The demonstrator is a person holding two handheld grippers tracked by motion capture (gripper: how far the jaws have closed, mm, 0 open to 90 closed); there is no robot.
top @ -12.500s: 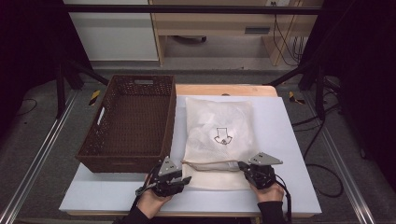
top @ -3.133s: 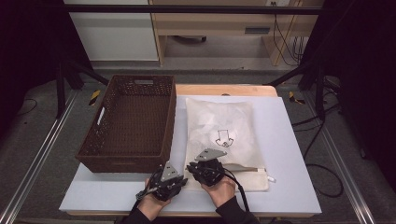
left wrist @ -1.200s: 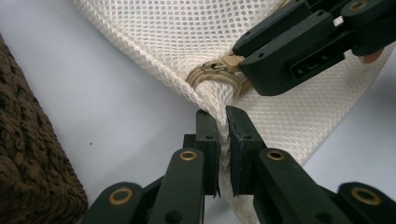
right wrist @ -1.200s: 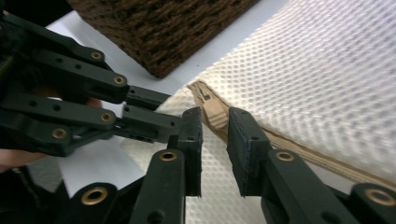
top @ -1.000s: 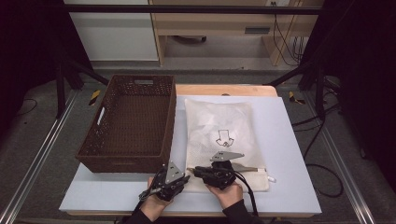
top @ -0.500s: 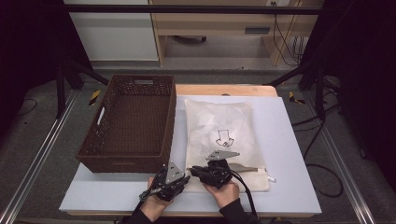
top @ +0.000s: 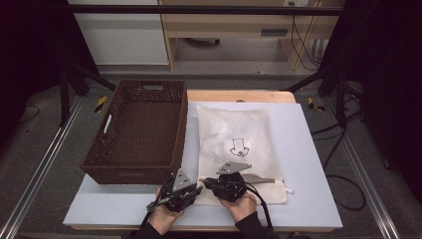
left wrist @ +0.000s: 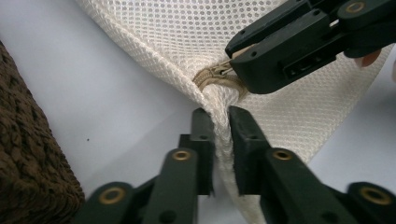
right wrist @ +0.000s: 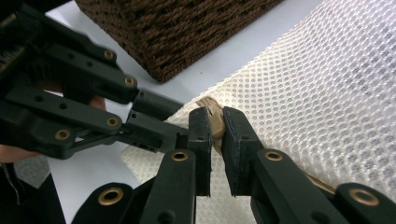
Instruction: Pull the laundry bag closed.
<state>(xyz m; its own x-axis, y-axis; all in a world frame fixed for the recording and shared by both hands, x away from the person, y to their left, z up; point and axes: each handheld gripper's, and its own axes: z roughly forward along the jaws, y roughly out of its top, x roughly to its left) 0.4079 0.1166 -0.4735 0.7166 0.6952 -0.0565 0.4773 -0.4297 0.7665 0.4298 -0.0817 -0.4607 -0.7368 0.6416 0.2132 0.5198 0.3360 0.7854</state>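
Note:
A white mesh bag [top: 234, 129] with a black arrow print lies flat on the white table [top: 308, 164]. Its tan zipper [left wrist: 212, 77] runs along the near edge. In the left gripper view, my left gripper [left wrist: 222, 114] is shut on the bag's bunched near-left corner. My right gripper [right wrist: 215, 116] is shut on the zipper's tan end [right wrist: 209, 103], right beside the left one. In the high view the left gripper [top: 196, 189] and right gripper [top: 206, 182] almost touch at that corner.
A brown wicker basket [top: 132, 172], with nothing in it, stands on the table's left half, close to the left gripper. Bare white table lies right of the bag. A wooden desk and cables are beyond the far edge.
My right gripper has slid left along the bag's near edge, from the right end to beside the left gripper. The left gripper has stayed at the corner.

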